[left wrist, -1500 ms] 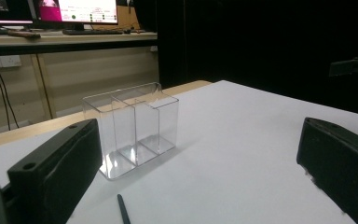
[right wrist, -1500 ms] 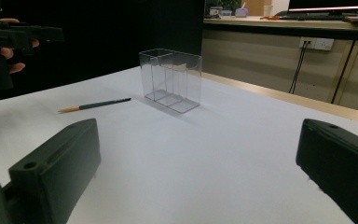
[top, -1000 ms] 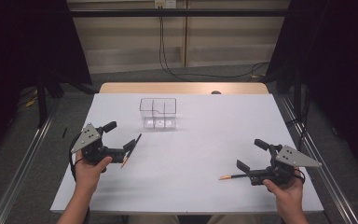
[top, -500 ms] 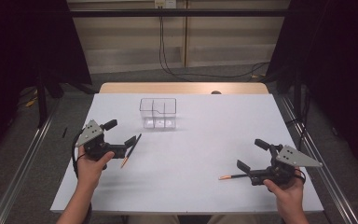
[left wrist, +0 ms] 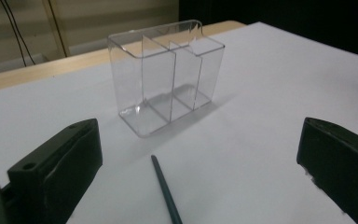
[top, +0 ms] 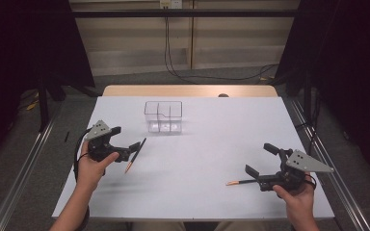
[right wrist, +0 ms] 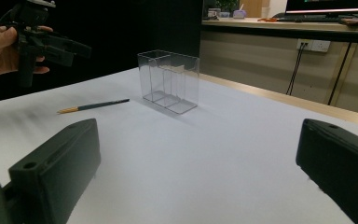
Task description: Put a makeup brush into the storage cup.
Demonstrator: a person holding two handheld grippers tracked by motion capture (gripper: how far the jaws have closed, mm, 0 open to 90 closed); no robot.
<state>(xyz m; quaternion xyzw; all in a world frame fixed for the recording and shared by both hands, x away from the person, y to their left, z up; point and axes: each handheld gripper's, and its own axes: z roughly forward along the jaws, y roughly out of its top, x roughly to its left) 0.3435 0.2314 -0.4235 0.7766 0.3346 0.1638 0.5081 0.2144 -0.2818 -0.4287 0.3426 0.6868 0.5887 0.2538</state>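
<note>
From the high view we see our left gripper (top: 125, 144), jaws spread, has pulled back to the dark pencil (top: 136, 155) at 7 o'clock of the clear organizer (top: 163, 117); left gripper view shows the pencil (left wrist: 166, 190) between open jaws, ready for grasping; the right gripper (top: 260, 161) stays spread.

A lab or office test room, curtained in black.
Black curtains (top: 351, 72) are flanking a white table (top: 207, 144); cables (top: 166, 43) are hanging from a wall socket (right wrist: 313, 45), and a monitor (right wrist: 331, 5) is glowing on a far desk (right wrist: 279, 23).
</note>
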